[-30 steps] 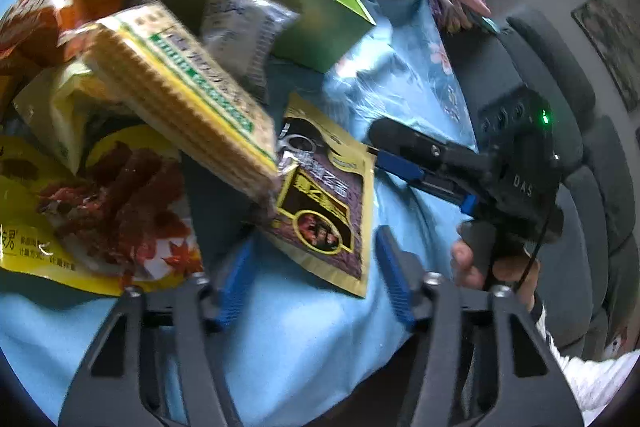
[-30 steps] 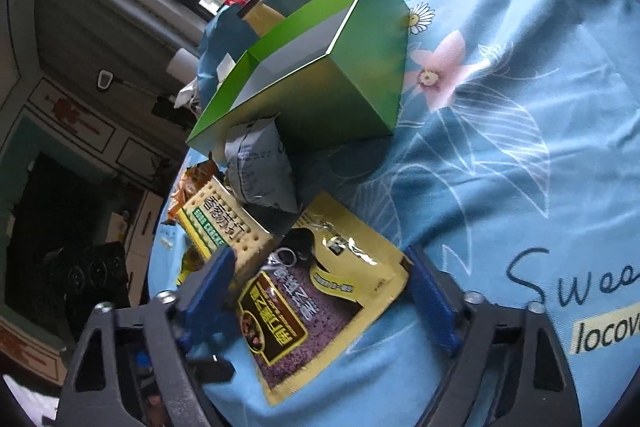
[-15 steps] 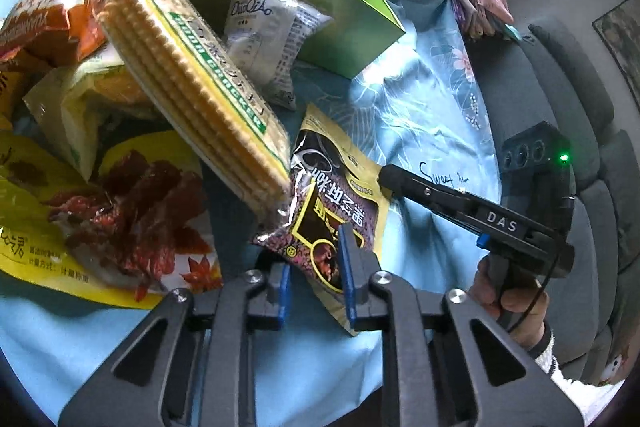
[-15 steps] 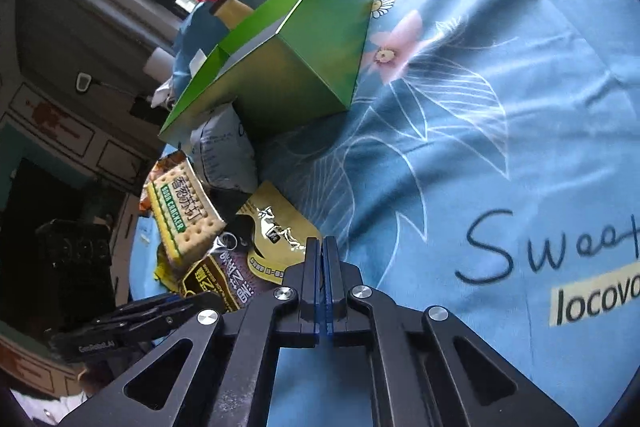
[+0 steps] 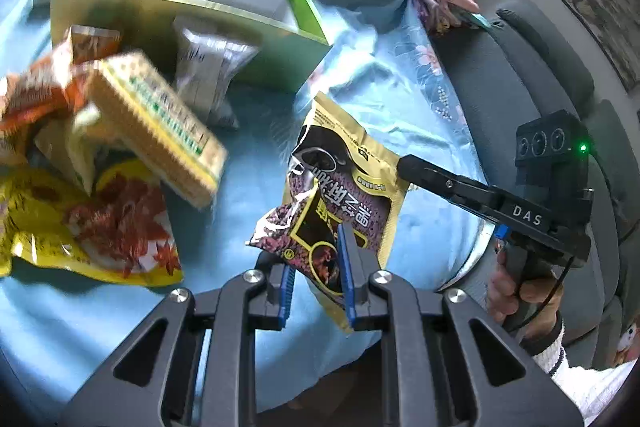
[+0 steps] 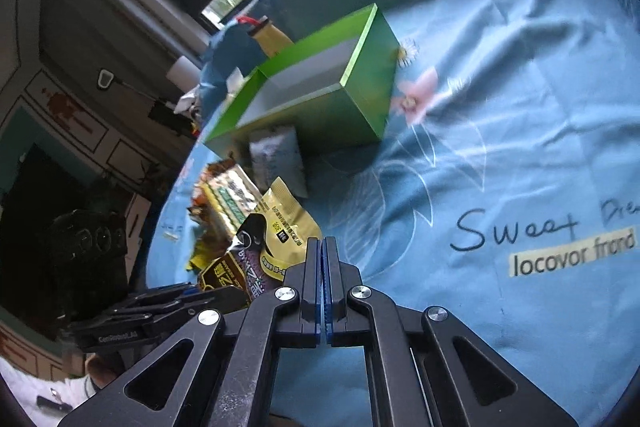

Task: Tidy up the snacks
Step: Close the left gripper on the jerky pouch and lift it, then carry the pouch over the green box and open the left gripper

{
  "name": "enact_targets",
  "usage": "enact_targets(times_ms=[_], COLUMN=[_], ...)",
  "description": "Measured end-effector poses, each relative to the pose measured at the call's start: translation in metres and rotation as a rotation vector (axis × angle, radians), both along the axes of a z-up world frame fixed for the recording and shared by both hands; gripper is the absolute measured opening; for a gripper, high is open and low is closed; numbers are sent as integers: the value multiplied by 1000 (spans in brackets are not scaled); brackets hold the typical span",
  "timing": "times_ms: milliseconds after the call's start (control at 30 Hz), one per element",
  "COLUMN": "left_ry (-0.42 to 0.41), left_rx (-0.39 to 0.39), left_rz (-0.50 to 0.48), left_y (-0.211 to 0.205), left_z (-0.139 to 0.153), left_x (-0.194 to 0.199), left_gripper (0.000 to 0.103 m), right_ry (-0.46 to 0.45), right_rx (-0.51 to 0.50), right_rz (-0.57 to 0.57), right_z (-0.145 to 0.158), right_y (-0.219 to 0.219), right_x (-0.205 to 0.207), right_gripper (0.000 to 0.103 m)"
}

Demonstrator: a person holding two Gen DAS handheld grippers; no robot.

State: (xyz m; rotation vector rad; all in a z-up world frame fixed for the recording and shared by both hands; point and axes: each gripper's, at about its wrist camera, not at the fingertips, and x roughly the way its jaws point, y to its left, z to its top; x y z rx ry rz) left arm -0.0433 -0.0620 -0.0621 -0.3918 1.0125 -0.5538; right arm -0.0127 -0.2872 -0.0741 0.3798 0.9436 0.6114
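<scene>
A gold-and-purple snack pouch [image 5: 340, 195] hangs crumpled above the blue cloth. My left gripper [image 5: 316, 283] is shut on its lower part, blue pads pressing both faces. My right gripper [image 5: 404, 167] comes in from the right and pinches the pouch's upper right edge. In the right wrist view the right gripper [image 6: 322, 259] has its pads together at the edge of the pouch [image 6: 280, 235], and the left gripper [image 6: 216, 299] holds the pouch from the lower left. An open green box [image 5: 180, 23] stands behind; it also shows as the green box [image 6: 352, 107].
Left of the pouch lie a cracker pack [image 5: 160, 123], a silver packet [image 5: 208, 75], an orange bag [image 5: 40, 87] and a yellow jerky bag [image 5: 100, 223]. A grey sofa [image 5: 520, 67] borders the blue floral cloth [image 6: 500, 147] on the right. A hand [image 5: 508, 287] holds the right gripper.
Both grippers have shut on the gold-and-purple pouch and raised it off the cloth. The cracker pack that leaned over it now lies apart to the left.
</scene>
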Motion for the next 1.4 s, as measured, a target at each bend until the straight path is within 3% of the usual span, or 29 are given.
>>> enact_targets(times_ms=[633,833,1100,1400], left_ry=[-205,-233,-234,-198], left_rx=[97,109,130,146], left_rz=[92,113,136,155], left_y=[40,54,62,69], left_z=[76,91,94,80], left_x=[50,76,111,145], left_gripper=[20,20,20,19], right_ry=[-239,-285,-301,-275], right_rx=[61,67,72,57], right_rz=[69,73,68,65], right_z=[76,91,100,88], right_y=[45,59,72,85], right_x=[45,65,96,130], right_gripper=[3,3,3,3])
